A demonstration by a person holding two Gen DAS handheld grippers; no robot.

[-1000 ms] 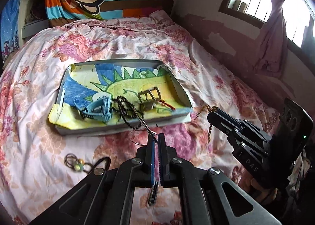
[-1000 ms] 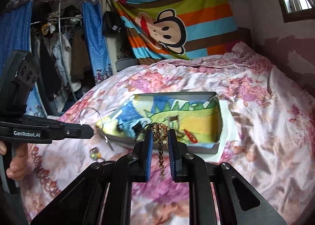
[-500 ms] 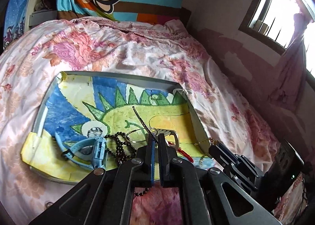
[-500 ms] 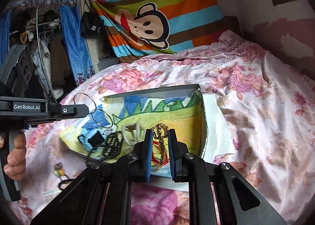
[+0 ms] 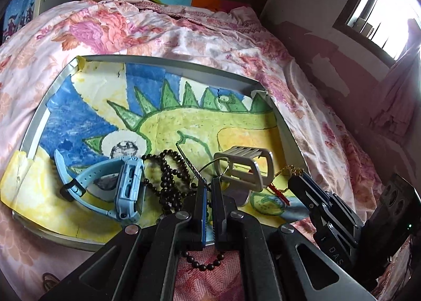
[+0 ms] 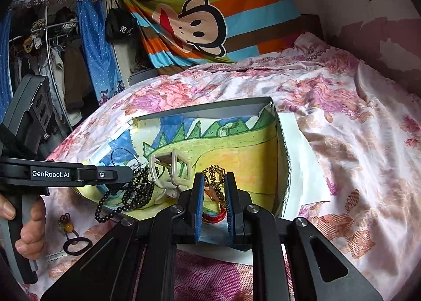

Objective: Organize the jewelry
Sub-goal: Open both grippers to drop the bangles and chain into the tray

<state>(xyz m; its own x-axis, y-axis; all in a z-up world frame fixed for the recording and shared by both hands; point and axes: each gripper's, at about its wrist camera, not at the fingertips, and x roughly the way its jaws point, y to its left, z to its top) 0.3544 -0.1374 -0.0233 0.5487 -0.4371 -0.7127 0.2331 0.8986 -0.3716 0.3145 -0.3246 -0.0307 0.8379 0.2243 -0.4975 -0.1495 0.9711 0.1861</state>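
A shallow grey tray [image 5: 168,60] lined with a dinosaur drawing lies on the flowered bed. In it are a light-blue watch [image 5: 126,187], a black bead string [image 5: 168,177], a silver watch band [image 5: 242,169] and a red cord [image 5: 279,193]. My left gripper [image 5: 208,185] is shut on a thin wire hoop [image 5: 210,165] low over the tray's near part. My right gripper [image 6: 214,179] is shut on a gold chain [image 6: 214,173] over the tray's near right corner [image 6: 279,195]. In the right wrist view the left gripper [image 6: 123,173] shows with the hoop [image 6: 123,158] beside the beads [image 6: 131,193].
A beaded hair tie [image 6: 67,226] and a black ring [image 6: 77,245] lie on the bedspread left of the tray. A person's hand [image 6: 29,230] holds the left gripper's handle. White paper [image 6: 302,169] sticks out under the tray's right side. A wall and window [image 5: 381,11] stand right.
Both grippers came forward and down from the tray's near edge to low over its contents. They carried the wire hoop and the gold chain along. The tray looms larger.
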